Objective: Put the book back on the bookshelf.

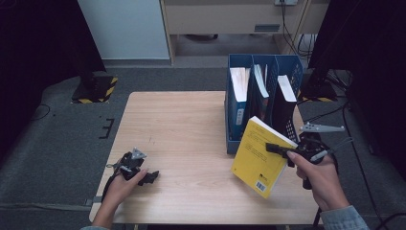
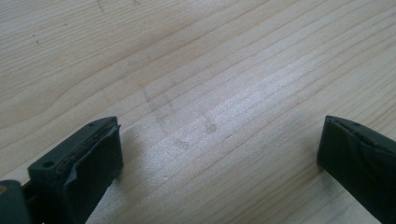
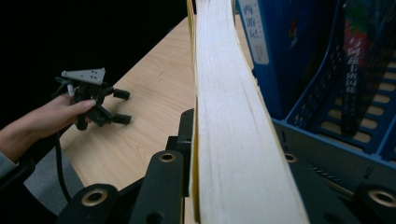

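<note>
Black two-jawed tongs (image 1: 152,176) – grey three-cornered plate, trailing cable; right tongs (image 1: 274,148) likewise, light-blue sleeve (image 1: 342,218).

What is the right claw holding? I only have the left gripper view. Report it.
Observer: The right claw is shut on a yellow book.
Operator: Give me the book's position.
Observer: It is held tilted, just in front of the blue file rack on the right side of the table.
Operator: Tell me what the rack holds.
Observer: Each of its three slots has books or papers standing in it.
</note>
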A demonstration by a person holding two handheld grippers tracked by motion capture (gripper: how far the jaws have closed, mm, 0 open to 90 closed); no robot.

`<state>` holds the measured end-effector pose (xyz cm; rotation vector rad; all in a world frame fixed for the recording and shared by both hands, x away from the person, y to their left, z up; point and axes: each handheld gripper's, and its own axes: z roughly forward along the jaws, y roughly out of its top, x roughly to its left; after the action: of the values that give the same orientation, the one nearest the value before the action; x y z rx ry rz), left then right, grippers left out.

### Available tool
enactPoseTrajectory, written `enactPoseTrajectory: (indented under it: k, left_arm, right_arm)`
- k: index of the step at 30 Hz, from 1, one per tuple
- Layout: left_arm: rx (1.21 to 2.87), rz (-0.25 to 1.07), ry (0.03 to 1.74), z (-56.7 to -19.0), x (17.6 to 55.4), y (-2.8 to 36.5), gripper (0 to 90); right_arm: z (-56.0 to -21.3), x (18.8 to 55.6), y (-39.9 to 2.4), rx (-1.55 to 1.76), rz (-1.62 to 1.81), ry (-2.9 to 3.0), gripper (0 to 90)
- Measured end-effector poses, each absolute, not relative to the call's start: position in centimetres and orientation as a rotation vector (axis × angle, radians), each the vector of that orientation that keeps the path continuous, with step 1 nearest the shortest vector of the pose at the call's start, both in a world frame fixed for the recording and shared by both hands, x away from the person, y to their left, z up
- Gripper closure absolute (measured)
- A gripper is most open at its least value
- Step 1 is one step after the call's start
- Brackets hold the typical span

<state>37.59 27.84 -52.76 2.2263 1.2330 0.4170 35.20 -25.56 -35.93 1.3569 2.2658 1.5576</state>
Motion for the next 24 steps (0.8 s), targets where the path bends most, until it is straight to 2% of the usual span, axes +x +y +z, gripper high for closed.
enactPoseTrajectory:
  k: [24]
  left_arm:
    - [2.226, 0.417, 1.231, -52.8, 37.6, 27.8, 0.0]
  right_arm:
    - [-28.7, 37.0, -29.1, 1.422, 1.528, 2.168, 74.1]
